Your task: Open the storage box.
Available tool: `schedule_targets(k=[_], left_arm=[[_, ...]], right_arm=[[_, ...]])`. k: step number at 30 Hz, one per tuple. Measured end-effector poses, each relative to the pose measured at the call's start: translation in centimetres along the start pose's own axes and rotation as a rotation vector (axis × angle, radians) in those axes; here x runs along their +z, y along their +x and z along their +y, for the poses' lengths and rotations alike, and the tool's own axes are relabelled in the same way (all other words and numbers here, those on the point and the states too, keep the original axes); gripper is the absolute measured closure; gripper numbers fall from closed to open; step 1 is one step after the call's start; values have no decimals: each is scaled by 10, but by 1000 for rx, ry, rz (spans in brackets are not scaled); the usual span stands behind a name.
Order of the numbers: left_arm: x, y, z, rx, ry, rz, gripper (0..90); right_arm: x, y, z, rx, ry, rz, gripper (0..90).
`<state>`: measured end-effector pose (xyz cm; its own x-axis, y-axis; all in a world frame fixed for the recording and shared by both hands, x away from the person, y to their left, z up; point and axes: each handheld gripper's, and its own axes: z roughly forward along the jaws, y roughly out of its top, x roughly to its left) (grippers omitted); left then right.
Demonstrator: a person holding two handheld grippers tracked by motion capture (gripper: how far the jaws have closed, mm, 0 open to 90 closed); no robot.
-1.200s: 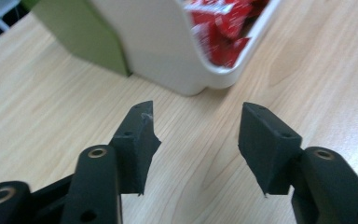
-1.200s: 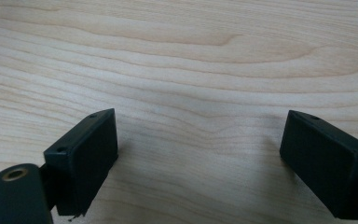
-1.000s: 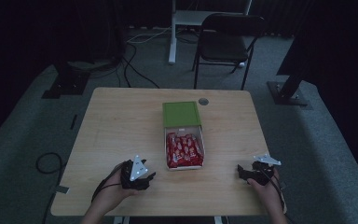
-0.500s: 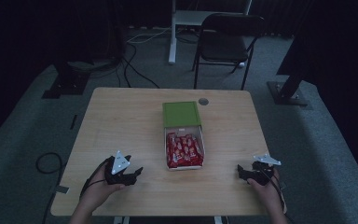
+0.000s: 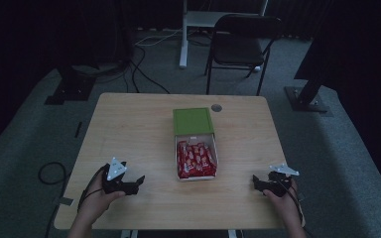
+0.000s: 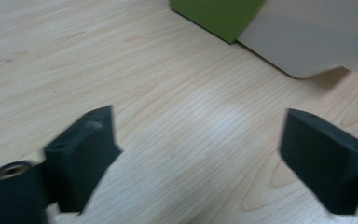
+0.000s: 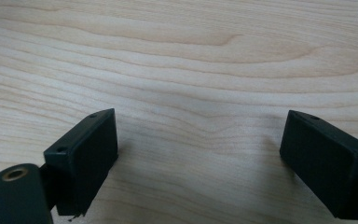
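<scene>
At the middle of a wooden bench (image 5: 129,129), a white box (image 5: 196,157) of red packets sits with its green lid (image 5: 193,121) open behind. Left hand-held gripper (image 5: 138,182), lower left, and right hand-held gripper (image 5: 256,182), lower right, both rest spread wide, empty.

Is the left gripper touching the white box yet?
Apart. The left gripper view shows bare table between the open left gripper and the white box.

Left gripper view: white open box (image 6: 317,37) cut off at top and right edges — contents hidden. Red wrapped packets (image 5: 196,158) in high view — print too small to read.
</scene>
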<state>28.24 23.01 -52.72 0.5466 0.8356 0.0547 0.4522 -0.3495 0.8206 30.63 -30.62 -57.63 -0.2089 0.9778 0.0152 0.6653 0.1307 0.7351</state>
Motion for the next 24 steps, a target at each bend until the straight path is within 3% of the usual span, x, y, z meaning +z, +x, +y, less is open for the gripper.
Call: schedule_targets(k=[5, 7, 12, 16, 24], left_arm=[[1, 9, -4, -15, 6, 78, 75], [1, 12, -6, -39, 2, 95, 18], [2, 22, -11, -80, 7, 161, 18], [2, 30, -16, -95, 31, 217, 18], [5, 43, -28, -170, 73, 304, 19]], right_arm=[[0, 0, 0, 0, 0, 0, 106], [0, 0, 0, 0, 0, 0, 106], [0, 0, 0, 0, 0, 0, 105], [0, 0, 0, 0, 0, 0, 105], [0, 0, 0, 0, 0, 1, 105]])
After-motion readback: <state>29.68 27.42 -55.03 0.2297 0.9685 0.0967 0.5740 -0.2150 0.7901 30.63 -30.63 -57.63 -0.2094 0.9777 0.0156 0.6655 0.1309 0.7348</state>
